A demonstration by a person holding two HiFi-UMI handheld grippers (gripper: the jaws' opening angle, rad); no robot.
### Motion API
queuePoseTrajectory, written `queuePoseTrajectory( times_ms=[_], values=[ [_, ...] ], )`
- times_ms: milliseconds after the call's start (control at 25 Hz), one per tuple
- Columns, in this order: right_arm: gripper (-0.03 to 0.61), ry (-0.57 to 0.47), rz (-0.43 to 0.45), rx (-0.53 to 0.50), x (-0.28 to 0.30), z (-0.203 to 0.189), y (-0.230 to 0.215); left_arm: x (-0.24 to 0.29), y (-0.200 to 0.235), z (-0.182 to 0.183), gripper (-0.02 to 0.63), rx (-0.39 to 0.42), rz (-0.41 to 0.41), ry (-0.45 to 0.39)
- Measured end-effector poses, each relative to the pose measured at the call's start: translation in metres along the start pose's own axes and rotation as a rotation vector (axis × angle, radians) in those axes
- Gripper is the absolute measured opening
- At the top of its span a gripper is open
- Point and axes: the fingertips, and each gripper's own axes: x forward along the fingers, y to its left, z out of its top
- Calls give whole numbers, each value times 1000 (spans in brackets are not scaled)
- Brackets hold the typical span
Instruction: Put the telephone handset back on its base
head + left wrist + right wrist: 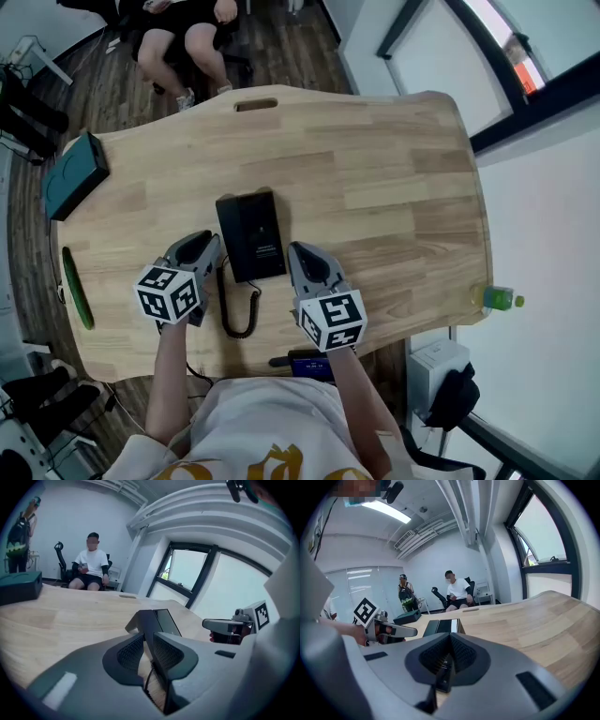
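The black telephone [251, 234] lies flat in the middle of the wooden table [394, 187]. Its handset appears to rest along the left side of the base. The curly cord [239, 314] loops from the phone toward me. My left gripper [208, 242] sits just left of the phone, its jaws drawn together with only a thin slit and nothing held. My right gripper [298, 251] sits just right of it, shut and empty. In the left gripper view the phone [157, 620] rises just past my left gripper [147, 639]. In the right gripper view the phone [440, 626] lies ahead-left of my right gripper [450, 639].
A teal box [75, 173] stands at the table's left end, and a green strip [77, 286] lies along the left edge. A green bottle [497, 298] is at the right edge. A dark device [305, 361] sits at the near edge. A person [187, 37] sits beyond the far end.
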Motion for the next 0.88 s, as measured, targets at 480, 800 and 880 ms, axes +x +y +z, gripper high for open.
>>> queuePoseTrajectory(
  times_ms=[480, 800, 880],
  values=[
    [3, -101, -51, -30, -46, 24, 25, -78, -49, 33, 3, 277, 109, -187],
    [3, -182, -62, -110, -84, 43, 52, -122, -84, 36, 3, 213, 139, -310],
    [3, -196, -57, -129, -95, 45, 60, -136, -90, 37, 3, 206, 163, -353]
  ],
)
